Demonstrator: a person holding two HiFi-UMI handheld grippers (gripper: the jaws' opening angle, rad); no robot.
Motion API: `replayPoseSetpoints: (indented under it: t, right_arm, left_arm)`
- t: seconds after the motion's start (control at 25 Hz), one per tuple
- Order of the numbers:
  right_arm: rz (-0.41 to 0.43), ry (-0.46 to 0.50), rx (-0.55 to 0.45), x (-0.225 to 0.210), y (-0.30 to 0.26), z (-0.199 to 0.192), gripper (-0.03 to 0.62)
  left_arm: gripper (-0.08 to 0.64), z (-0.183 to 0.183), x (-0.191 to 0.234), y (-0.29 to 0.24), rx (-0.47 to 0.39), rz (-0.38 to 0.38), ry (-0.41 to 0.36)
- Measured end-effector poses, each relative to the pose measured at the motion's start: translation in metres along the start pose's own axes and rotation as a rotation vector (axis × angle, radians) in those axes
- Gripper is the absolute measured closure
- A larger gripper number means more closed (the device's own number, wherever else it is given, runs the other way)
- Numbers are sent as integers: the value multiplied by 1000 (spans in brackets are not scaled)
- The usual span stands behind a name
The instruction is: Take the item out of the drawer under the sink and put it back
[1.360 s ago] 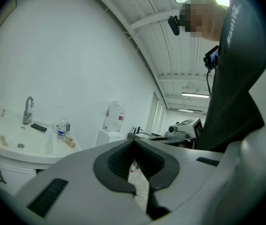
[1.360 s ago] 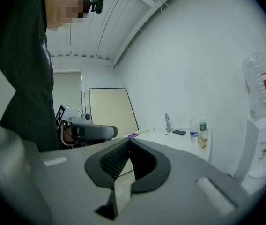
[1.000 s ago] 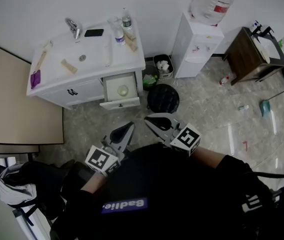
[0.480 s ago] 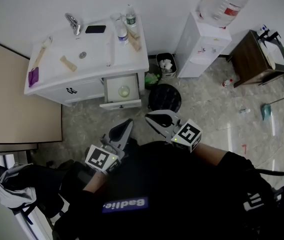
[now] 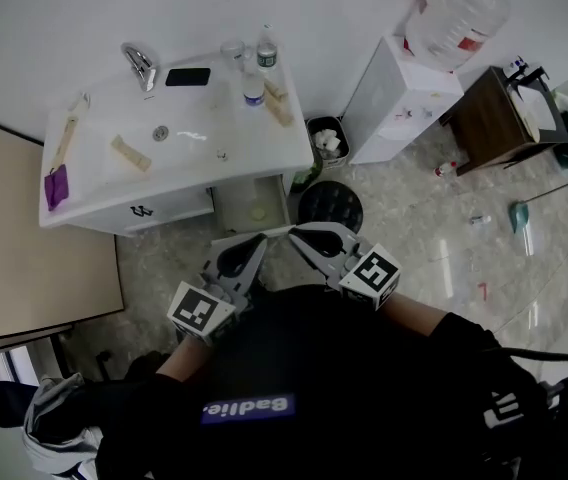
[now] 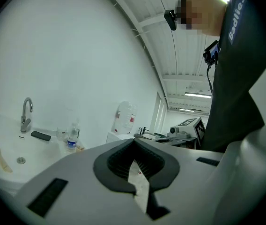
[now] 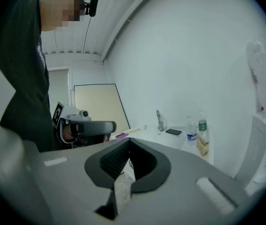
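Observation:
The white sink cabinet (image 5: 189, 163) stands ahead, its drawer (image 5: 252, 200) pulled open beneath the counter. A small pale round item (image 5: 257, 211) lies inside the drawer. My left gripper (image 5: 256, 242) is shut and empty, with its tip just short of the drawer front. Beside it, the right gripper (image 5: 296, 235) also looks shut and holds nothing. In the left gripper view the left gripper (image 6: 134, 142) points level over the counter. From the right gripper view, the right gripper (image 7: 129, 143) aims toward the sink, and the drawer is hidden in both gripper views.
On the counter are a faucet (image 5: 139, 63), a black phone (image 5: 186, 76), two bottles (image 5: 254, 88) and a purple item (image 5: 54, 186). A black round stool (image 5: 329, 206) and a small bin (image 5: 326, 140) stand right of the drawer. Farther right is a water dispenser (image 5: 394, 98).
The person has stepped toward the sink, so the cabinet and open drawer are nearer. Both grippers advanced with them and now sit just before the drawer, jaws unchanged.

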State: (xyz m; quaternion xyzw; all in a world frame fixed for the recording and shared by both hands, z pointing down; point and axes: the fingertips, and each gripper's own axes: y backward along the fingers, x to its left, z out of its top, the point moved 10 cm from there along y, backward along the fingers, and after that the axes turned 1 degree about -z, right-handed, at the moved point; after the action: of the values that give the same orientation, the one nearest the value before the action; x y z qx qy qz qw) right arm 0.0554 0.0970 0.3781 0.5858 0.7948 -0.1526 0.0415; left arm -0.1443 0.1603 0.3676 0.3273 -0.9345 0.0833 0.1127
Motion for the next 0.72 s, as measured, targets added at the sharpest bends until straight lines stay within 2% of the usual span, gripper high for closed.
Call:
replayPoseSetpoints:
  t: [0.28, 0.56, 0.72]
  right_arm:
    - [-16, 5, 2, -21, -26, 9, 591]
    - [7, 3, 11, -60, -21, 18, 591]
    - [17, 14, 8, -74, -18, 20, 591]
  left_arm:
    - [554, -2, 40, -12, 22, -9, 42]
    - [554, -4, 53, -45, 41, 57, 77]
    - [554, -19, 60, -61, 61, 92, 78]
